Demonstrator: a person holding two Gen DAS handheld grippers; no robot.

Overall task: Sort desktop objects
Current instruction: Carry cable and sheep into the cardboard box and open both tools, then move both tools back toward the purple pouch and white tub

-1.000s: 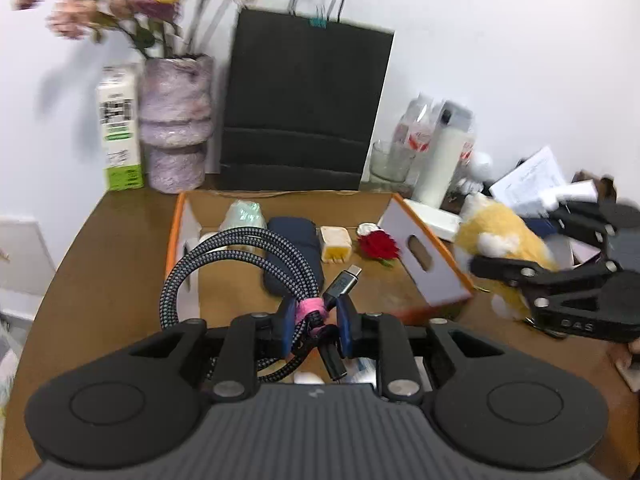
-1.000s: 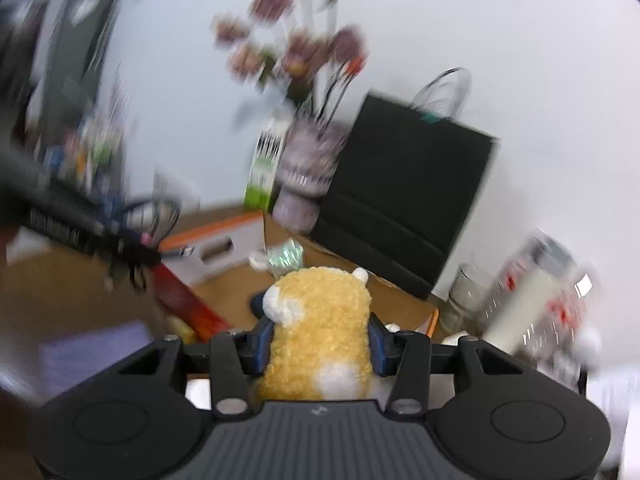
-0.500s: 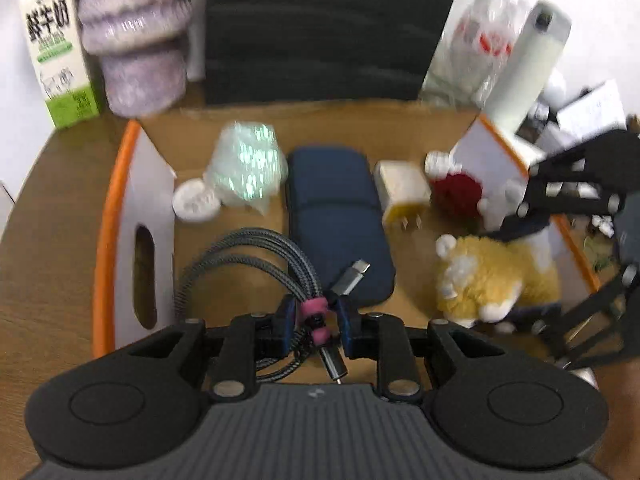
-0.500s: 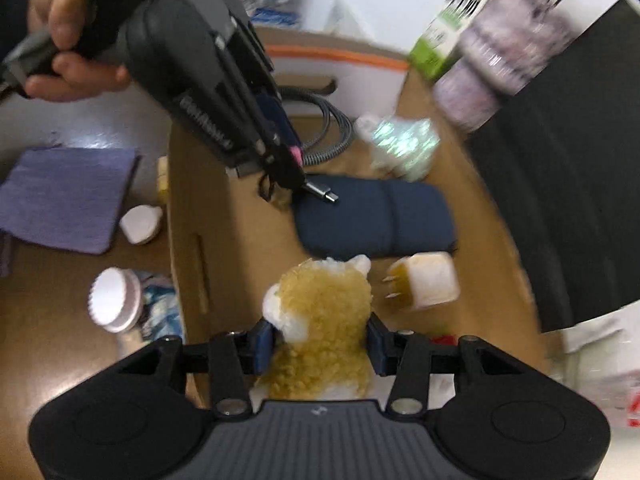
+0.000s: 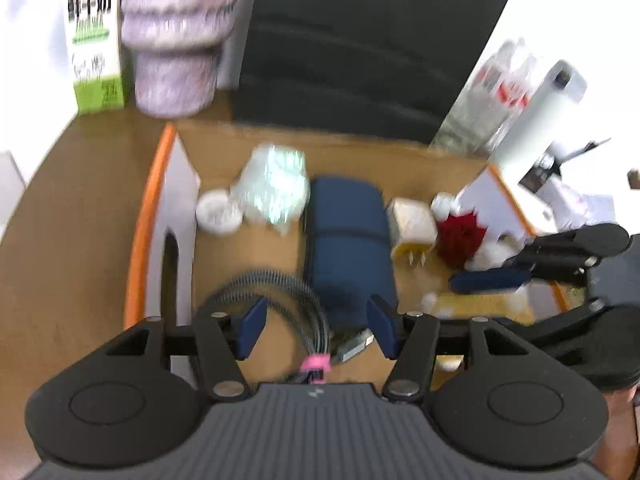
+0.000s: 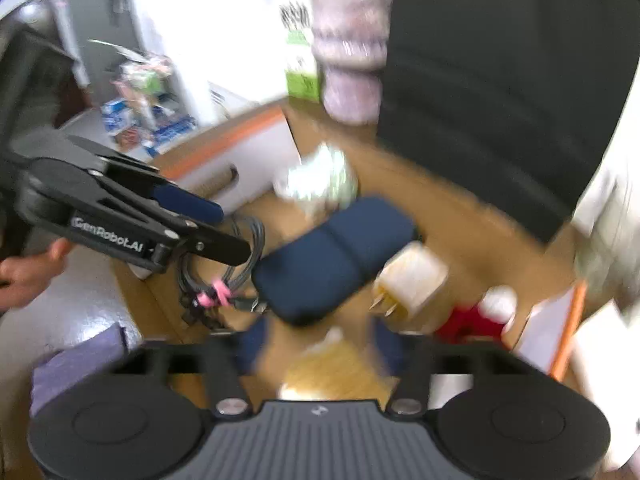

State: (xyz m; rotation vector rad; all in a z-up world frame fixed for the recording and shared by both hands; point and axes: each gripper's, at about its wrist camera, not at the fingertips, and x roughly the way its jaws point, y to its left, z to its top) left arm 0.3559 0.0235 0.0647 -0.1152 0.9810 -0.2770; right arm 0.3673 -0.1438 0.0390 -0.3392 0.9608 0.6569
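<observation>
A cardboard box (image 5: 150, 216) with orange-edged flaps holds the sorted things. My left gripper (image 5: 314, 322) is open above the box, and the coiled braided cable (image 5: 276, 292) with its pink tie (image 5: 316, 362) lies loose below it. My right gripper (image 6: 320, 344) is open; the yellow plush toy (image 6: 332, 372) lies between and below its fingers on the box floor. Also in the box are a navy pouch (image 5: 348, 240), a cream charger plug (image 5: 412, 224), a red flower (image 5: 460, 236), a crumpled clear wrapper (image 5: 276, 188) and a white round cap (image 5: 218, 212).
A black paper bag (image 5: 360, 40), a purple vase (image 5: 176, 36) and a milk carton (image 5: 94, 40) stand behind the box. A white bottle (image 5: 536, 108) and papers lie at the right. A purple cloth (image 6: 76, 364) lies left of the box.
Both grippers opened. The left one let go of the cable and the right one let go of the plush toy, both inside the box.
</observation>
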